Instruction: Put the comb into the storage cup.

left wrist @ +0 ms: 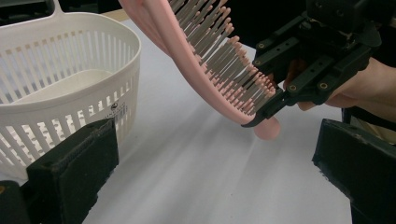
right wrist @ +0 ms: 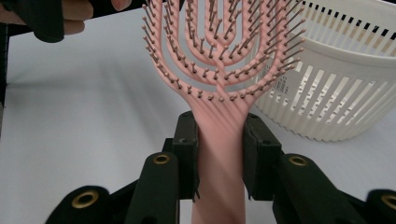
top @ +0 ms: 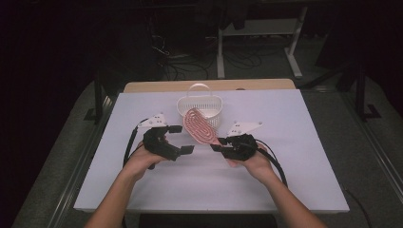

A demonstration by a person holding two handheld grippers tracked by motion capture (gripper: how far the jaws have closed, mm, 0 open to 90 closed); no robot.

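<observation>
My right gripper (right wrist: 219, 154) clamps the pink hairbrush (top: 199, 127) by its handle, head tipped toward the basket (top: 200, 105) at twelve o'clock, I judge for dropping in; my left gripper (top: 183, 138) waits open at nine o'clock, holding nothing.

The right tool (left wrist: 261, 119) clamps the pink hairbrush (left wrist: 219, 70) by its handle, tilted up beside the white basket (left wrist: 70, 79).

**A lab bench setup, not a home**

I work at a white-covered desk (top: 285, 180) in a dark lab: loose cables (top: 190, 66) trail over grey floor (top: 342, 123) behind, beside white adjustable desk legs (top: 221, 52) and black stands (top: 97, 95).
</observation>
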